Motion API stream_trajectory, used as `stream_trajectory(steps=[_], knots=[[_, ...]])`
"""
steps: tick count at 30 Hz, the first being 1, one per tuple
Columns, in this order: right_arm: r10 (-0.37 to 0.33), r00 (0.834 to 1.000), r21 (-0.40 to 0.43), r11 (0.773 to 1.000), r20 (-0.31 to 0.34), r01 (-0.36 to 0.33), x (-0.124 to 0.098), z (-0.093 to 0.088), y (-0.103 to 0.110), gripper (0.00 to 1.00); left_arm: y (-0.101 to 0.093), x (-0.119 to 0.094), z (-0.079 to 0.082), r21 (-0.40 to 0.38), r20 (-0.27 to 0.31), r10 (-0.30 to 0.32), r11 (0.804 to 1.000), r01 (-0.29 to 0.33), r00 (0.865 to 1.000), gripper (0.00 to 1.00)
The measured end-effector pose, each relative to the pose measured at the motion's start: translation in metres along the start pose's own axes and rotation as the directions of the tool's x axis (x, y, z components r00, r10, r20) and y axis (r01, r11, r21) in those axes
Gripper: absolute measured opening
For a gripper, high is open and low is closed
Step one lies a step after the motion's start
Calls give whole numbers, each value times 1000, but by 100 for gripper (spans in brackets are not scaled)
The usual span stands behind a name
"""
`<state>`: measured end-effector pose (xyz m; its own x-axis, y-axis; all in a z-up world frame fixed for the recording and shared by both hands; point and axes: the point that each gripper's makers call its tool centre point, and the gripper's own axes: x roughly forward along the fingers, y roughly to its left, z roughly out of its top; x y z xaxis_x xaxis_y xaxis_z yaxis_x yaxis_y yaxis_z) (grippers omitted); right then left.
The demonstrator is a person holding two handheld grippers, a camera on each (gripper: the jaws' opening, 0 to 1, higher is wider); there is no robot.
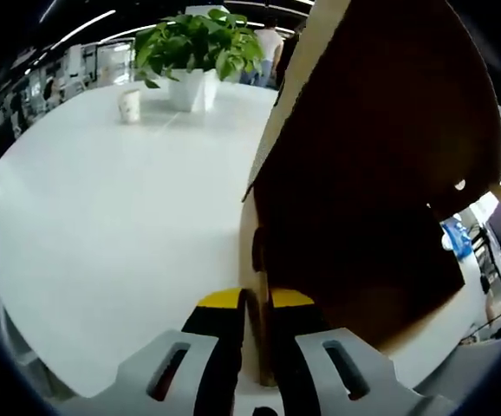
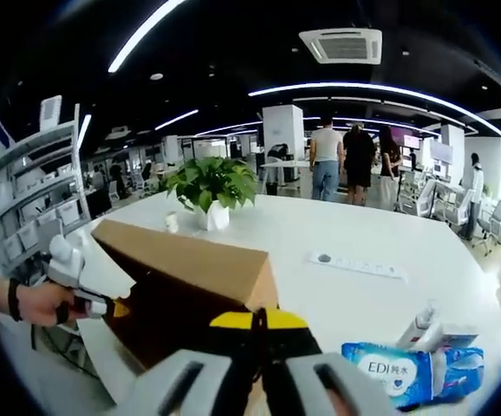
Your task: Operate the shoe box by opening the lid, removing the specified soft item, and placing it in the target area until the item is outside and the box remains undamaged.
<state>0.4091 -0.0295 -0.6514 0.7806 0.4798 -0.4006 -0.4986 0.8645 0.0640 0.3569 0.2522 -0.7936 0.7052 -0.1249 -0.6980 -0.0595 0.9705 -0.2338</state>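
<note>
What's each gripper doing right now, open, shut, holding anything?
Left gripper: shut on the edge of the cardboard box.
Right gripper: shut at the box's near edge; whether it grips it cannot be told.

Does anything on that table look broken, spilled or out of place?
Nothing looks damaged or spilled. The cardboard box has its lid raised, pinched by the left gripper. A potted plant, a paper cup and a blue wipes pack sit on the white table.

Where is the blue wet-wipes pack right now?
In the right gripper view, the wet-wipes pack lies on the white table, right of the shoe box.
</note>
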Motion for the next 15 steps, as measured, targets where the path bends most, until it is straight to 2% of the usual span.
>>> stream_trajectory(steps=[15], knots=[[-2,1000,0,1000,-4,2,-9,-22,6,0,-2,0,1,-4,5,-49,999,49,999,11]])
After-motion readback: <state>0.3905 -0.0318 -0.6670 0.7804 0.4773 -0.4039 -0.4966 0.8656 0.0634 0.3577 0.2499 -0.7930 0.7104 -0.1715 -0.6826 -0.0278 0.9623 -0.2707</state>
